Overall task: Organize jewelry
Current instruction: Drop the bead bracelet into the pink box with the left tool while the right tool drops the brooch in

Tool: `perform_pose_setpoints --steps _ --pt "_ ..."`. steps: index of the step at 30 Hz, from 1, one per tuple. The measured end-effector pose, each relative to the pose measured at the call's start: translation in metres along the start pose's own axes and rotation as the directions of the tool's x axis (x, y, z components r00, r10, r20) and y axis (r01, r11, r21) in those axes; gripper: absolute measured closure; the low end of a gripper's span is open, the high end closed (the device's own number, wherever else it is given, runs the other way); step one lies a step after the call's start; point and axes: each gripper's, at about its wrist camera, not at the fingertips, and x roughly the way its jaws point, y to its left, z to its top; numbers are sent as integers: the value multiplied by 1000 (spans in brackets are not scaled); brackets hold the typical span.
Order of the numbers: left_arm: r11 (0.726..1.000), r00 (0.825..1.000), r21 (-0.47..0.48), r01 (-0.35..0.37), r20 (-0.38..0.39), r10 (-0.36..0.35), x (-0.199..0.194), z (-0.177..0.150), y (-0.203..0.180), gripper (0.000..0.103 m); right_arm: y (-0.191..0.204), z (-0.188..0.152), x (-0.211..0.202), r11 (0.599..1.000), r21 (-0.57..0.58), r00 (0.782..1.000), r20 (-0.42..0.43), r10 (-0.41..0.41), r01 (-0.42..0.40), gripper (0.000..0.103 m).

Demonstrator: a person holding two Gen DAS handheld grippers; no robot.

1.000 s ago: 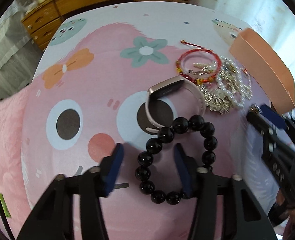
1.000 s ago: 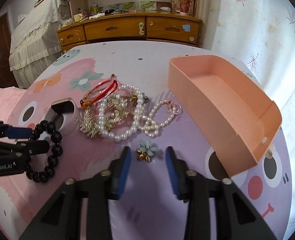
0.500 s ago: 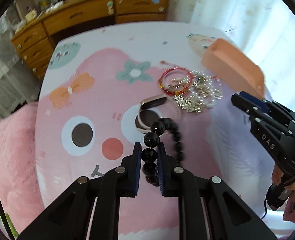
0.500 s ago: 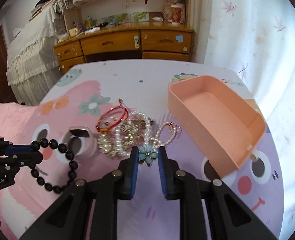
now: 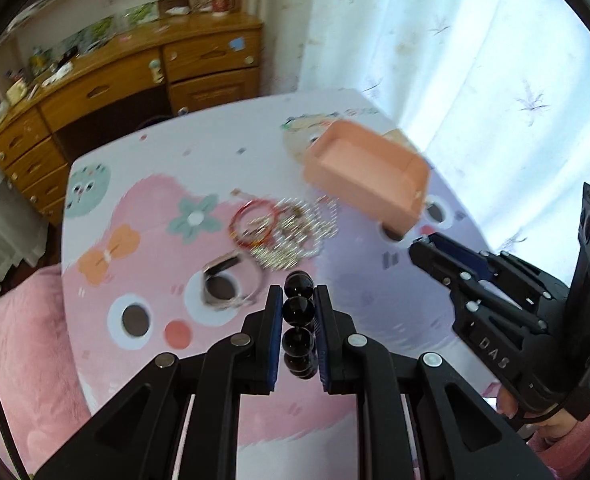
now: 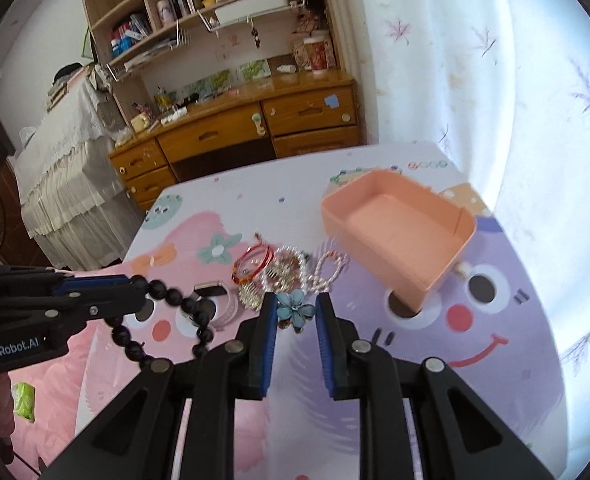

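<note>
My left gripper [image 5: 298, 304] is shut on a black bead bracelet [image 5: 299, 312], lifted above the table; the bracelet hangs from it in the right wrist view [image 6: 163, 320]. My right gripper [image 6: 294, 312] is shut on a small blue flower brooch [image 6: 293, 309], also lifted. An empty peach open box [image 6: 399, 232] stands on the table's right side, also in the left wrist view [image 5: 369, 172]. A pile of jewelry [image 6: 291, 268] with a red bangle [image 6: 253, 264], pearl strands and gold pieces lies left of the box. A pink smart band [image 5: 231, 284] lies near the pile.
The table wears a cartoon-face cloth [image 6: 475, 320]. A wooden desk with drawers [image 6: 235, 128] stands behind it, a white curtain [image 6: 495, 80] to the right. A pink cushion [image 5: 23, 344] lies off the table's left edge.
Both grippers closed on their pieces and rose: the left took the black bead bracelet, the right the blue flower brooch. Both now sit higher, farther back from the table.
</note>
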Motion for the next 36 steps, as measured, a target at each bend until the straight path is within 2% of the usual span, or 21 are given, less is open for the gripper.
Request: perform_pose_setpoints --steps 2,6,12,18,24,25,26,27,28,29,32,36 --pt "1000 1000 23 7 1 -7 0 11 -13 90 -9 8 -6 1000 -12 1000 8 8 -8 84" --pt "997 998 74 -18 53 14 -4 47 -48 90 -30 29 -9 999 -41 999 9 36 -35 84" --pt "995 993 89 -33 116 22 11 103 -86 90 -73 66 0 993 -61 995 4 99 -99 84" --pt "998 991 56 -31 135 23 47 150 -111 90 -108 82 25 988 -99 992 -47 119 -123 84" --pt "1000 992 -11 -5 124 6 80 178 -117 90 -129 89 48 982 -90 981 -110 157 -167 84" --pt "1000 993 -10 -6 120 7 84 180 -118 85 -132 90 52 981 -86 979 -120 165 -176 82" --pt "1000 993 -6 -13 113 14 87 182 -120 78 -134 90 56 979 -79 975 -136 175 -187 73" --pt "999 994 -3 -33 108 33 89 186 -122 57 -137 91 59 977 -68 970 -156 189 -201 66" --pt "999 993 -3 -43 110 43 89 185 -123 34 -140 92 62 974 -52 963 -172 207 -219 53" --pt "999 990 -5 -51 128 51 85 186 -124 28 -142 92 61 972 -42 961 -170 219 -229 48" --pt "999 986 3 -38 163 37 74 185 -125 26 -145 92 58 972 -40 963 -154 221 -230 46" --pt "997 984 -8 -78 161 79 69 182 -123 26 -147 89 56 971 -24 960 -160 231 -237 36"
